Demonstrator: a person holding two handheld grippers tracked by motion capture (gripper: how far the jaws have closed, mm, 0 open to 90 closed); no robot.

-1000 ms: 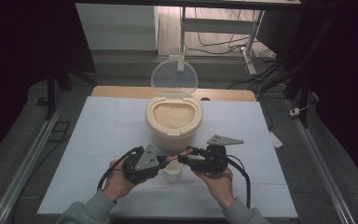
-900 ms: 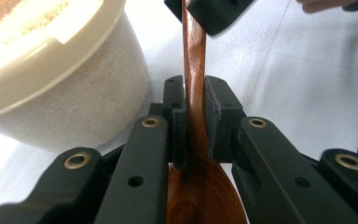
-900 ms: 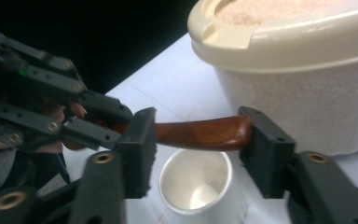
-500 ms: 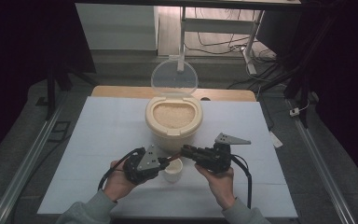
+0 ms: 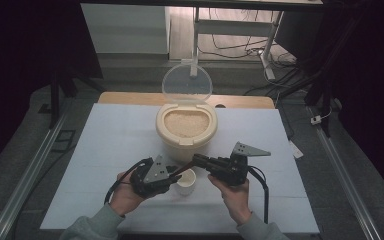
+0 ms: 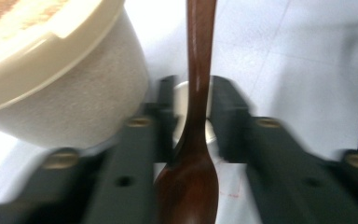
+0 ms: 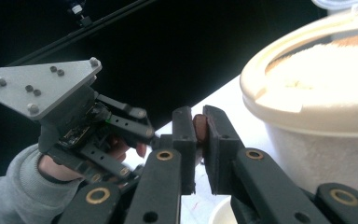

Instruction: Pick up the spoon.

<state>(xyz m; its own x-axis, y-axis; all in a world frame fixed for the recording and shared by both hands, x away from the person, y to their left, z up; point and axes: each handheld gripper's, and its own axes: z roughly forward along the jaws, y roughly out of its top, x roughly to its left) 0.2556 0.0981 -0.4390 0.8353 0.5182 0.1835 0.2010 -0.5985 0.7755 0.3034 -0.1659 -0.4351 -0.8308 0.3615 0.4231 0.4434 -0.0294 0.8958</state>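
Glossy brown wooden spoon (image 6: 196,140), slender-handled with an oval bowl, is clamped at its handle tip by the right gripper (image 7: 199,128) beside the round cream rice container (image 5: 186,127). Around its neck the left gripper (image 6: 191,116) has just been opening, jaws apart, above a small white cup (image 5: 186,183) just before the container.

Dim room with dark surroundings; light falls from above onto the white table (image 5: 105,150), which shows bright with soft shadows. The left gripper view is blurred, its jaws smeared and the brown spoon (image 6: 193,154) out of focus
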